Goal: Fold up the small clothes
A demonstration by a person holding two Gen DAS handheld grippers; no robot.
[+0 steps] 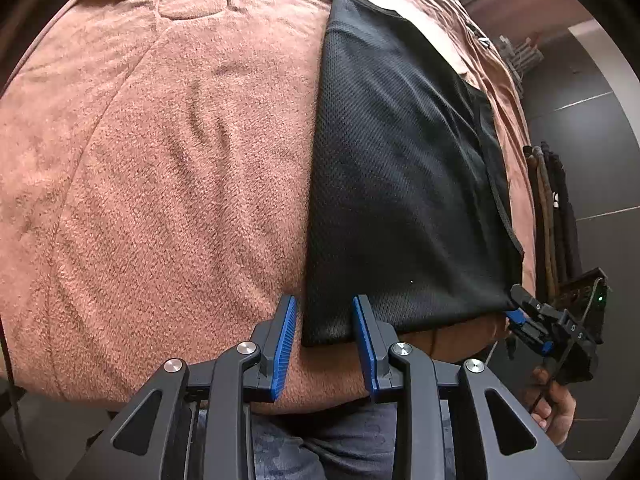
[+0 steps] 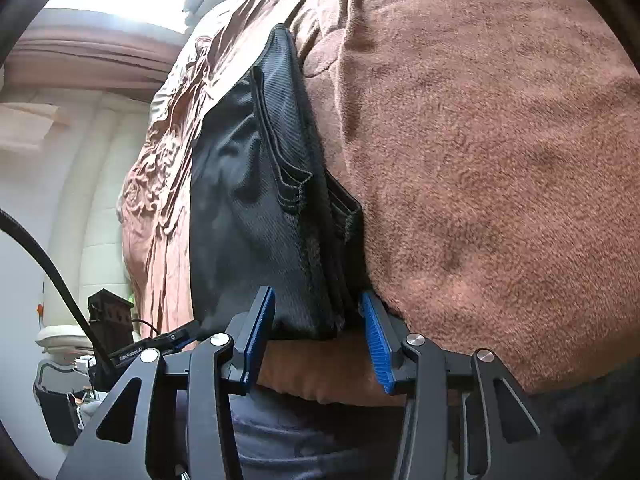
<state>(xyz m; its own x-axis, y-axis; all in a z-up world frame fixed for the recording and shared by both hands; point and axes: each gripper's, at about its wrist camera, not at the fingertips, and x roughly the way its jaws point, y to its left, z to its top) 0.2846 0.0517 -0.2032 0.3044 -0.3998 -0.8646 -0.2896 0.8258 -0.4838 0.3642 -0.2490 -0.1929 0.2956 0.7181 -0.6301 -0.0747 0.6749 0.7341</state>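
A black garment point(image 1: 400, 168), folded, is lying flat on the brown blanket point(image 1: 160, 160) near its front edge. The left tool point(image 1: 325, 312) is standing partly open astride the garment's near left corner, pads not pressing it. The right tool point(image 2: 318, 320) is straddling the near right corner, jaws apart, gripping nothing.
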